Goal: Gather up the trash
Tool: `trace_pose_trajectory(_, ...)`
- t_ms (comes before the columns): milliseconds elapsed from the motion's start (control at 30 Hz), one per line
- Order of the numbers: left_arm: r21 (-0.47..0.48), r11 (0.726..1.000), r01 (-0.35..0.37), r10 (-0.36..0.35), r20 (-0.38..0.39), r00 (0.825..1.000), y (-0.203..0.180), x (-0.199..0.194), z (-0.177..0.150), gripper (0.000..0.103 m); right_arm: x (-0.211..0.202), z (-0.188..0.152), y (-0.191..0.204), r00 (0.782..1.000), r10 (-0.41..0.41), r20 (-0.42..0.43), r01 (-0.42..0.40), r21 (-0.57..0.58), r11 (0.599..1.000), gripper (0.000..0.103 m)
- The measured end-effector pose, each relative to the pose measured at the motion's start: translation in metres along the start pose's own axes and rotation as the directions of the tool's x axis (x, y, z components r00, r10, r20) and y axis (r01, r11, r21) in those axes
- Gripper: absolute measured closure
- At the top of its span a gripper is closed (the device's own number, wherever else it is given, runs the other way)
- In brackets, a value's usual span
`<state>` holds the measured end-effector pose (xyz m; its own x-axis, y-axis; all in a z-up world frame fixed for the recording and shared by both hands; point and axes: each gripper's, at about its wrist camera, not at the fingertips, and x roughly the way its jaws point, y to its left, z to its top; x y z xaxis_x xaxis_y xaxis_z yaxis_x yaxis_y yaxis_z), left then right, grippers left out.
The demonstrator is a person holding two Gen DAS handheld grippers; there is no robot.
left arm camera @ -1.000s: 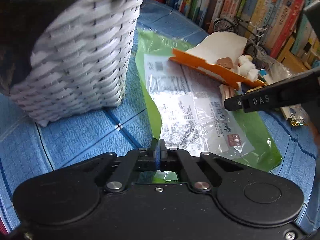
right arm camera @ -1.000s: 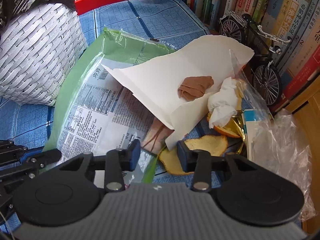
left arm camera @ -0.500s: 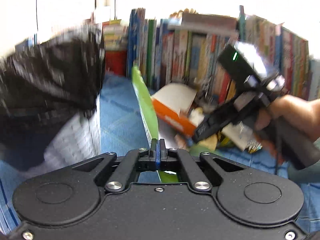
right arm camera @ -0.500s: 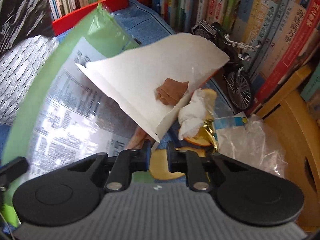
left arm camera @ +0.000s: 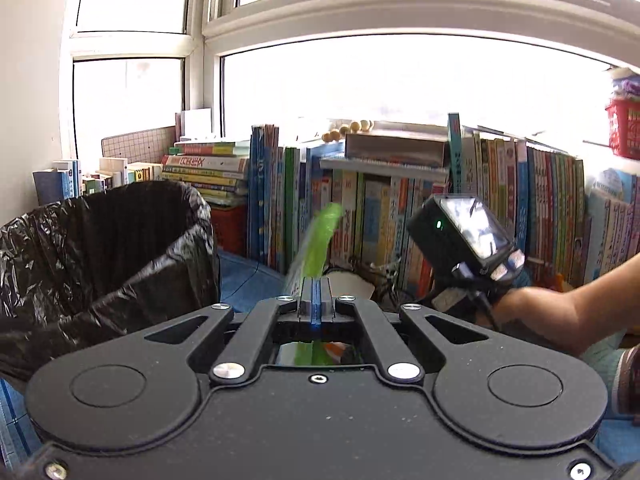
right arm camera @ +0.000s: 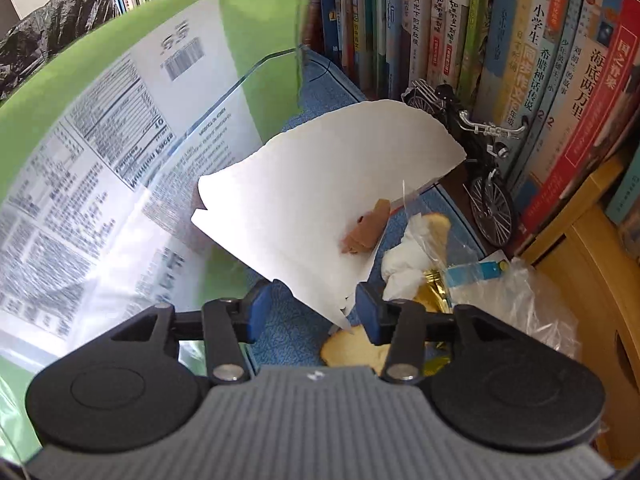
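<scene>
L gripper [left arm camera: 315, 294], fingers clamped on green plastic bag [right arm camera: 80, 128], lifted at 12 o'clock; lined bin [left arm camera: 100, 256] at 9, bag not yet in. R gripper [right arm camera: 308, 312] fingers wide apart astride white paper [right arm camera: 320, 184], prob. not gripping; peel, tissue, wrappers at 3 remain.

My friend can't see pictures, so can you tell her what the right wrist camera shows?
The open right gripper reaches toward a torn white paper lying on a blue table. A big green bag is lifted up at the left. Peel, tissue and a toy bicycle sit by a row of books.
</scene>
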<state>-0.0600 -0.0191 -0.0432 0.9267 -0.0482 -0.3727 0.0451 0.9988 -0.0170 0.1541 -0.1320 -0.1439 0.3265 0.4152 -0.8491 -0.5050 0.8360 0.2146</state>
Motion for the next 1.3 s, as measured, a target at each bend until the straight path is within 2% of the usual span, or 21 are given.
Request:
trace_pose_trajectory(167,-0.009,1.0,0.011,-0.01,0.069,0.998,0.003,-0.012,0.021,0.103,-0.005,0.004,-0.006,0.999,0.033,0.012,-0.034,0.042,0.999,0.034)
trace_pose_trajectory(367,-0.028,1.0,-0.006,0.01,0.149,0.989,0.015,-0.024,0.049,0.103,-0.014,0.009,-0.011,0.998,0.049,0.042,-0.052,0.072,0.996,0.033)
trace_pose_trajectory(500,-0.038,0.998,-0.047,0.052,0.158,0.986,0.026,-0.023,0.058,0.103,-0.027,0.015,-0.015,0.991,0.072,0.109,-0.083,0.103,0.991,0.022)
trace_pose_trajectory(533,-0.03,0.998,-0.052,0.056,0.142,0.988,0.028,-0.021,0.059,0.103,-0.028,0.018,-0.016,0.991,0.074,0.115,-0.086,0.106,0.991,0.02)
trace_pose_trajectory(633,-0.02,1.0,-0.019,0.019,0.022,1.0,0.03,-0.005,0.052,0.103,-0.029,0.02,-0.016,0.992,0.065,0.104,-0.074,0.095,0.993,0.018)
trace_pose_trajectory(767,-0.044,0.999,0.011,-0.017,-0.131,0.991,0.026,0.006,0.027,0.095,-0.012,0.013,-0.019,0.997,0.075,0.019,-0.076,0.075,0.994,0.016)
trace_pose_trajectory(833,-0.072,0.997,0.014,-0.028,-0.199,0.98,0.024,0.009,0.013,0.091,-0.005,0.005,-0.021,0.997,0.072,-0.019,-0.071,0.065,0.995,0.016)
trace_pose_trajectory(967,-0.074,0.997,-0.015,-0.006,-0.28,0.96,0.017,0.007,-0.018,0.069,0.005,-0.008,-0.023,0.988,0.1,-0.118,-0.096,0.034,0.995,0.016)
trace_pose_trajectory(1033,-0.075,0.997,-0.037,0.011,-0.325,0.946,0.015,0.009,-0.03,0.064,0.009,-0.017,-0.021,0.982,0.102,-0.161,-0.102,0.009,0.995,0.016)
trace_pose_trajectory(1067,-0.084,0.995,-0.045,0.013,-0.354,0.935,0.014,0.012,-0.037,0.059,0.011,-0.021,-0.02,0.979,0.1,-0.178,-0.102,-0.004,0.995,0.016)
trace_pose_trajectory(1167,-0.137,0.987,-0.084,0.014,-0.45,0.893,0.019,0.024,-0.059,0.058,0.018,-0.031,-0.017,0.971,0.09,-0.222,-0.1,-0.032,0.994,0.016)
trace_pose_trajectory(1300,-0.207,0.959,-0.193,0.044,-0.563,0.825,0.036,0.045,-0.092,0.058,0.024,-0.044,-0.01,0.964,0.067,-0.256,-0.089,-0.074,0.993,0.016)
